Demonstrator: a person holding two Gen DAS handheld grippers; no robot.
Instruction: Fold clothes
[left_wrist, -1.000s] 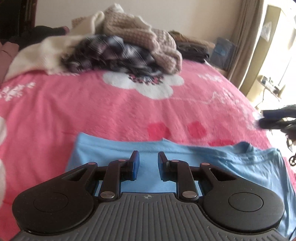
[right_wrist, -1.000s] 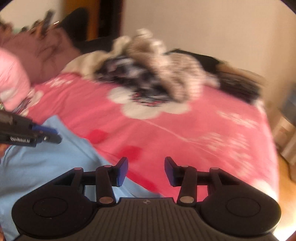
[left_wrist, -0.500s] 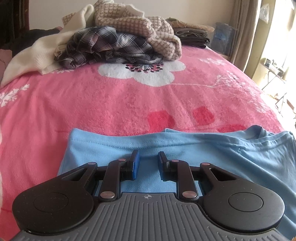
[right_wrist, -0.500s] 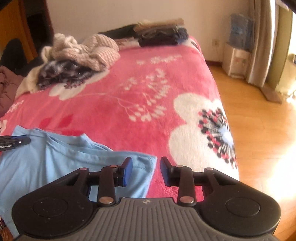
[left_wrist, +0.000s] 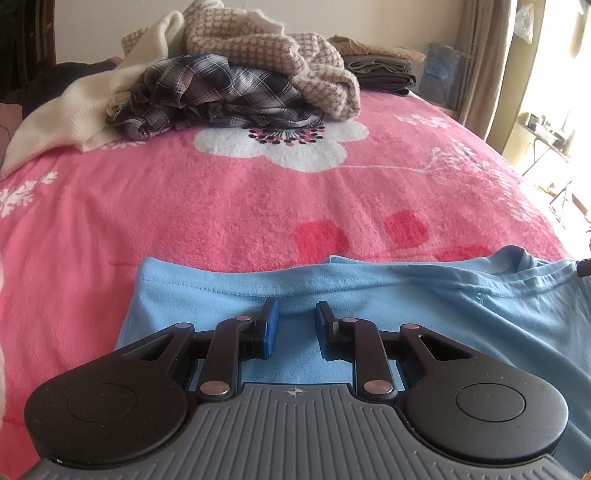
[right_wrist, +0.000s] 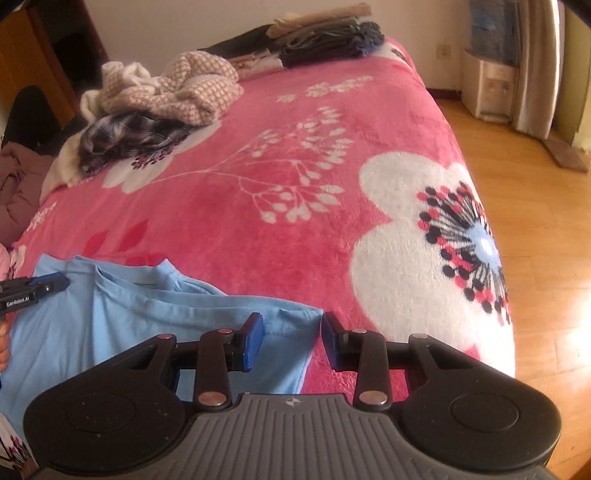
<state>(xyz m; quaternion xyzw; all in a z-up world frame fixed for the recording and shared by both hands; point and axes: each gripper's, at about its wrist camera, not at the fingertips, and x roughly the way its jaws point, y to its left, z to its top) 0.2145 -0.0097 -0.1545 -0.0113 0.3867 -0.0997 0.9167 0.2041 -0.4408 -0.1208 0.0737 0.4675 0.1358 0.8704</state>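
Note:
A light blue T-shirt (left_wrist: 406, 306) lies flat on the near part of the pink flowered blanket (left_wrist: 258, 206), its collar towards the right. My left gripper (left_wrist: 297, 321) is low over the shirt's left part, near its far hem. Its jaws stand a little apart, with only flat cloth showing below the gap. In the right wrist view the T-shirt (right_wrist: 129, 317) ends in a corner under my right gripper (right_wrist: 292, 332). That gripper is open, with the corner's edge below the gap and nothing pinched. The left gripper's fingertips (right_wrist: 48, 286) show at the far left.
A loose pile of a cream sweater, a plaid shirt and a checked knit (left_wrist: 221, 88) lies at the bed's far left. A folded stack (right_wrist: 325, 37) sits at the far end. The bed's right edge drops to a wooden floor (right_wrist: 535, 221), with a curtain and a white appliance beyond.
The right gripper swung right and rolled, from over the shirt's middle to its right corner, and its jaws narrowed a little. The left gripper stayed over the shirt.

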